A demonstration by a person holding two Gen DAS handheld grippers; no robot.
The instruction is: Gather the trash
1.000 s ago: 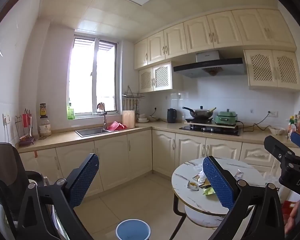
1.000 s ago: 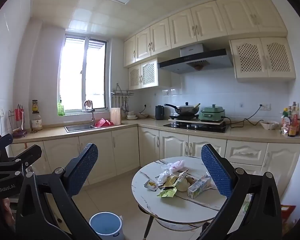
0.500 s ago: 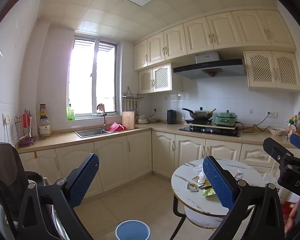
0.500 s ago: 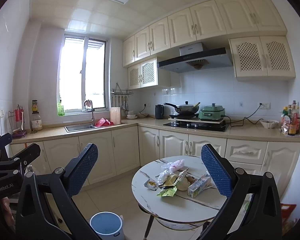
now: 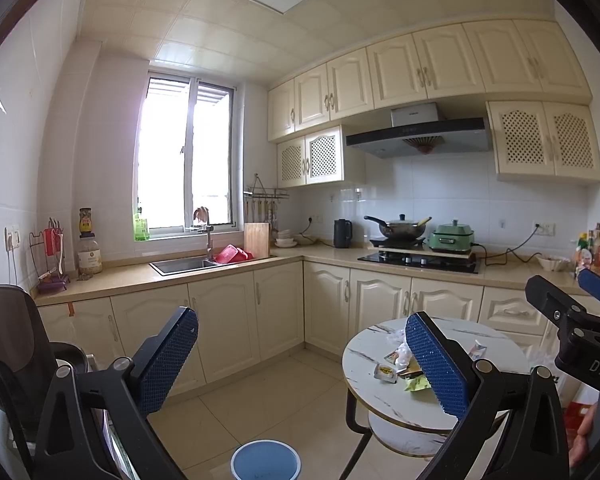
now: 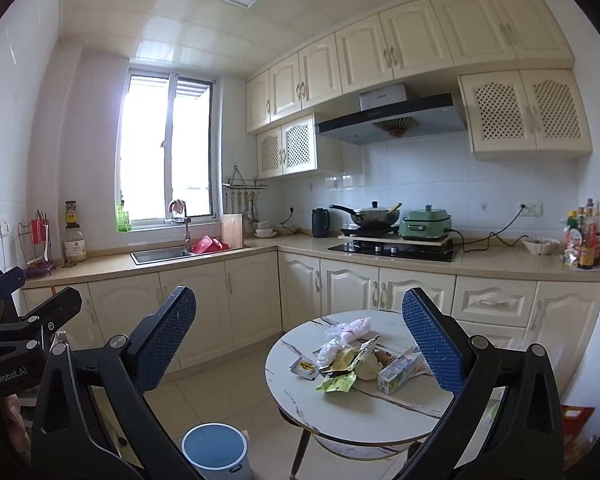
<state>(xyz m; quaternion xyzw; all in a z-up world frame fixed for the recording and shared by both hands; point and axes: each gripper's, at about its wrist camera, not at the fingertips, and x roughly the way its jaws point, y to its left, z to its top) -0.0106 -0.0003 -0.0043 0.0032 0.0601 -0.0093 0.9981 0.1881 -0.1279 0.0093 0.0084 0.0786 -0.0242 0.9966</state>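
A small round marble-look table (image 6: pixel 380 412) holds a pile of trash: a green wrapper (image 6: pixel 337 383), a small carton (image 6: pixel 398 369), clear plastic bags (image 6: pixel 350 330) and a sauce packet (image 6: pixel 304 367). The same table (image 5: pixel 376 400) and trash (image 5: pixel 400 364) show in the left wrist view. A blue-lined bin (image 6: pixel 215 450) stands on the floor left of the table; it also shows in the left wrist view (image 5: pixel 265 460). My left gripper (image 5: pixel 300 364) and right gripper (image 6: pixel 300 348) are both open and empty, held well back from the table.
L-shaped cream cabinets (image 6: pixel 228 300) with a sink (image 6: pixel 160 255) and a stove (image 6: pixel 396 249) run behind. A black chair (image 5: pixel 8 344) stands at the left. Tiled floor (image 5: pixel 260 396) lies between the cabinets, bin and table.
Both views have drifted very slightly; the grippers stay open and nothing on the table has moved.
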